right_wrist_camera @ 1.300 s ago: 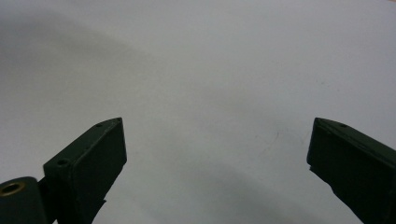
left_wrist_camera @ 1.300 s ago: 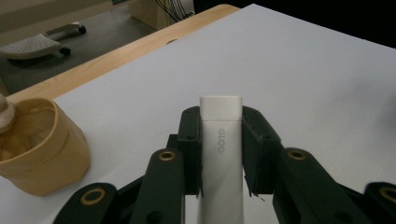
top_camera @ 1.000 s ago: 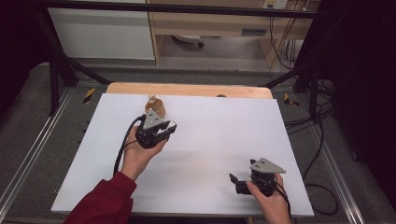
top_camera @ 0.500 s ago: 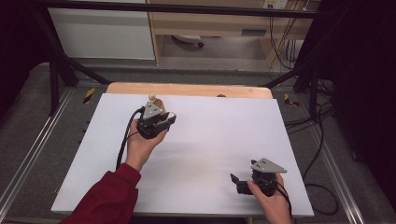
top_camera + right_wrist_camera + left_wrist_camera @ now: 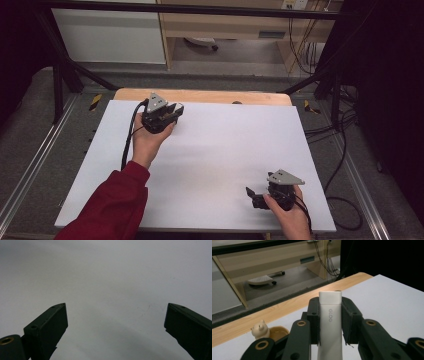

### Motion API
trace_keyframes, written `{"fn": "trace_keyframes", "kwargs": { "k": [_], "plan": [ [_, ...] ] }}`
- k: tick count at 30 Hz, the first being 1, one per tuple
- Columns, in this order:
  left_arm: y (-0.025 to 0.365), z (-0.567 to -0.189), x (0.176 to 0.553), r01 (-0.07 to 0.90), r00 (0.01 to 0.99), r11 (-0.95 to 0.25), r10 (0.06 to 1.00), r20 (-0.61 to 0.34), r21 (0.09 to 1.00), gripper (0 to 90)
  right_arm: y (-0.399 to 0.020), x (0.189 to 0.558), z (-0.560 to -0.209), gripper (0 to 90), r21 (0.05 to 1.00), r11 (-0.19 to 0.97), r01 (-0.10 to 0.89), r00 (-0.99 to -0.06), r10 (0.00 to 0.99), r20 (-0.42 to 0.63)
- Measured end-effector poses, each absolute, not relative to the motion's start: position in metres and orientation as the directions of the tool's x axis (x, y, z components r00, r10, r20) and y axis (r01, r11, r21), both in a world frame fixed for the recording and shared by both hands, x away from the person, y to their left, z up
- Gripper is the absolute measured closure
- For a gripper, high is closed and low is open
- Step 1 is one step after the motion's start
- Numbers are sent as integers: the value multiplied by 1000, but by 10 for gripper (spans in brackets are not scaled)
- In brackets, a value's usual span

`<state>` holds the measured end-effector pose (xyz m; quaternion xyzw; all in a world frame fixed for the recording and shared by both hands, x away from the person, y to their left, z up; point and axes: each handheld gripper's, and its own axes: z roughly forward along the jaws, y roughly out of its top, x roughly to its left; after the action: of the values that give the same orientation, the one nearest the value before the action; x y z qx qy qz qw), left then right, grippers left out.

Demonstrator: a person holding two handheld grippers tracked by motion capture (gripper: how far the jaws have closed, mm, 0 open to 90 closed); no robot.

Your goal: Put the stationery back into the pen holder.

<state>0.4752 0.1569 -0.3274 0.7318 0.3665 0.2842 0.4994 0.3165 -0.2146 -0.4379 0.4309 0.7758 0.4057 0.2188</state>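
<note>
Left gripper (image 5: 329,322) clamps a white stick (image 5: 329,315) marked "GLOO"; a bear (image 5: 260,330) sits, perhaps, in a tan dish (image 5: 277,331). Right gripper (image 5: 116,322) gapes.

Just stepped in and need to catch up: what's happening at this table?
A person holds a gripper in each hand over a white table. The left gripper is shut on a white stick marked GLOO, held near the table's far left edge. Just past it sits a small bear figurine beside a tan dish. The right gripper rests near the front right of the table, open, with nothing between its jaws.
</note>
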Motion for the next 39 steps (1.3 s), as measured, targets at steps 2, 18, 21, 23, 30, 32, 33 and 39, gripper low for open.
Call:
{"fn": "trace_keyframes", "kwargs": {
  "k": [2,18,21,23,30,32,33,39],
  "plan": [
    [157,-327,477,261,549,-218,835,41,941,712,-215,316,-438,54,819,298,490,-532,847,10],
    [175,-322,511,246,442,-114,897,-6,963,713,-215,316,-437,51,828,285,484,-551,834,35],
    [178,-323,514,237,427,-101,904,-10,966,712,-215,316,-437,51,828,284,483,-552,833,36],
    [180,-323,516,235,420,-94,907,-13,967,712,-214,317,-437,51,828,285,483,-552,833,36],
    [178,-324,518,213,440,-101,898,-3,972,712,-215,317,-437,51,828,277,487,-554,831,47],
    [177,-325,519,207,438,-111,899,10,972,713,-214,317,-437,51,829,278,486,-554,831,46],
    [177,-326,520,208,435,-105,900,4,972,712,-214,317,-437,51,828,276,489,-553,832,49],
    [178,-330,524,186,426,-88,905,0,979,712,-214,317,-437,52,827,277,489,-552,833,47]
  ]
}}
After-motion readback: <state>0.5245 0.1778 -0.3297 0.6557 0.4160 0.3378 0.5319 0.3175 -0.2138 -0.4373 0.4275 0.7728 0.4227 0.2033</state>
